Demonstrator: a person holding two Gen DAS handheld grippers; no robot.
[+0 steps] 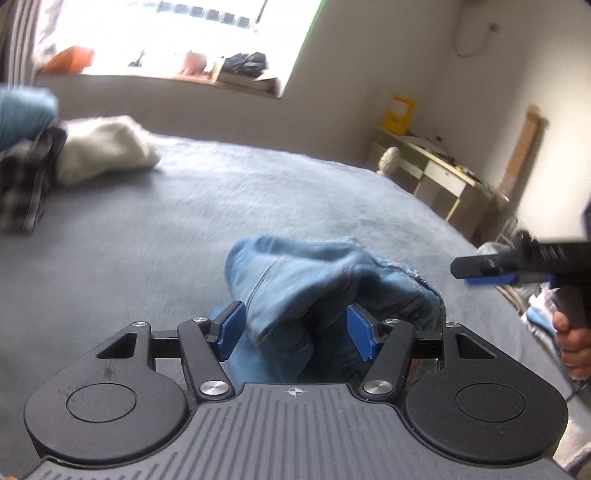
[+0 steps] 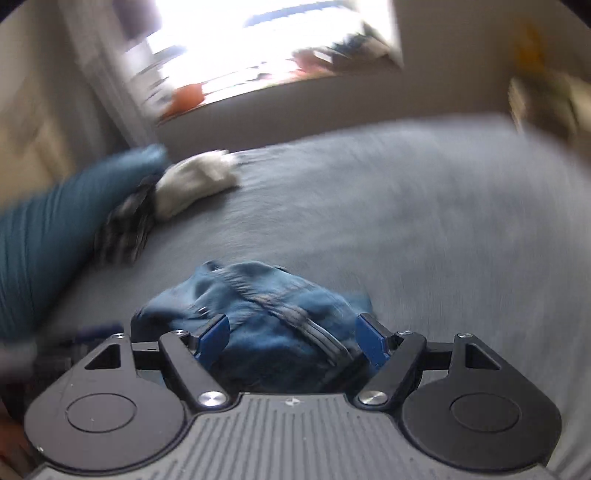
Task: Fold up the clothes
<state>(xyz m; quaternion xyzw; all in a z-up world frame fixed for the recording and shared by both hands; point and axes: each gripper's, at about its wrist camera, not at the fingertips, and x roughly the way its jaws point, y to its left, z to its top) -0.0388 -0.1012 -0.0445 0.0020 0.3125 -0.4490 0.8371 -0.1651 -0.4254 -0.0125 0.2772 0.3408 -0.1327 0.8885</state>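
Both fingers of my left gripper (image 1: 295, 334) stand spread apart, their blue pads (image 1: 232, 328) flanking a bunched pair of blue jeans (image 1: 314, 291) without clearly pinching it. My right gripper (image 2: 293, 341) looks the same in its own view: fingers apart, crumpled denim between them, contact unclear through the blur. From the left wrist, the right gripper sits at three o'clock, held by a hand (image 1: 574, 341). The jeans lie near the close edge of a grey-blue bed (image 1: 258, 192). At ten o'clock I see a white garment (image 1: 107, 151) beside a dark plaid one (image 1: 26, 184). A window (image 1: 177, 33) glows at twelve o'clock.
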